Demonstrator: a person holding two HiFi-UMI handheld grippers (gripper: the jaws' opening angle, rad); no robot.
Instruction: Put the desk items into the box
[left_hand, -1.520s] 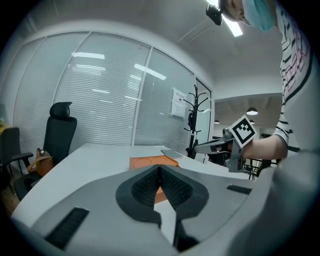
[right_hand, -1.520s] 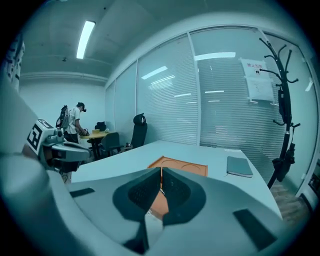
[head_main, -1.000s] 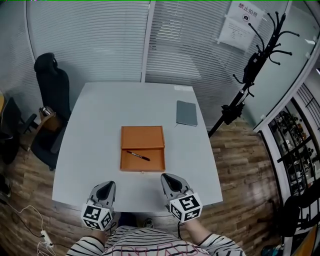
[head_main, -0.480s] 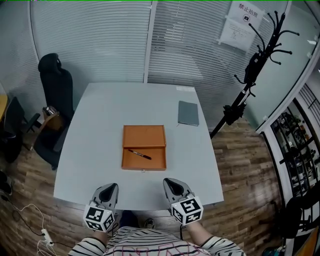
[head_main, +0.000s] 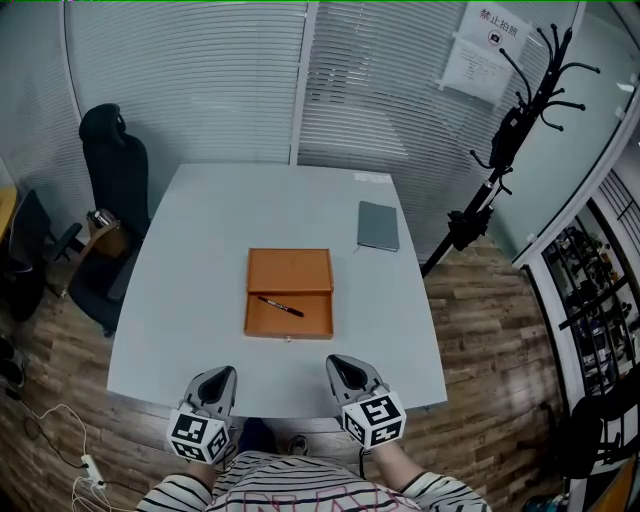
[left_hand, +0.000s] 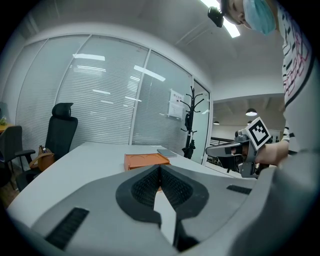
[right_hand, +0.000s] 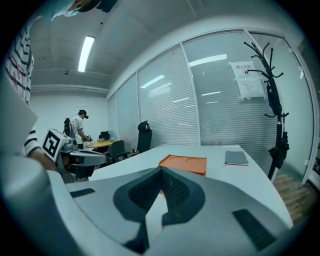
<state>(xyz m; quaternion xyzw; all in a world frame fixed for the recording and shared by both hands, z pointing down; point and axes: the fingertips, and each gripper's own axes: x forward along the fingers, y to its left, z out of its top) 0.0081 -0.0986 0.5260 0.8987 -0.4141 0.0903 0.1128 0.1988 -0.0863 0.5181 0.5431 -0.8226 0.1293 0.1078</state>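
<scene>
I hold both tools at the near edge of the table (head_main: 190, 300), the left gripper (head_main: 217, 374) and right gripper (head_main: 341, 366) each with jaws pressed together on nothing, so no pick is under way. The pen (head_main: 280, 307) lies inside the orange box (head_main: 290, 268) at mid-table, while 1 item, the grey notebook (head_main: 378, 226), sits well apart toward the far right. I judge the notebook is next — a long reach with the right gripper, jaws opened first to take its thin edge.

Head view looks steeply down at the table (head_main: 200, 250); gripper views skim low across it (all share the box (head_main: 290, 270)).
</scene>
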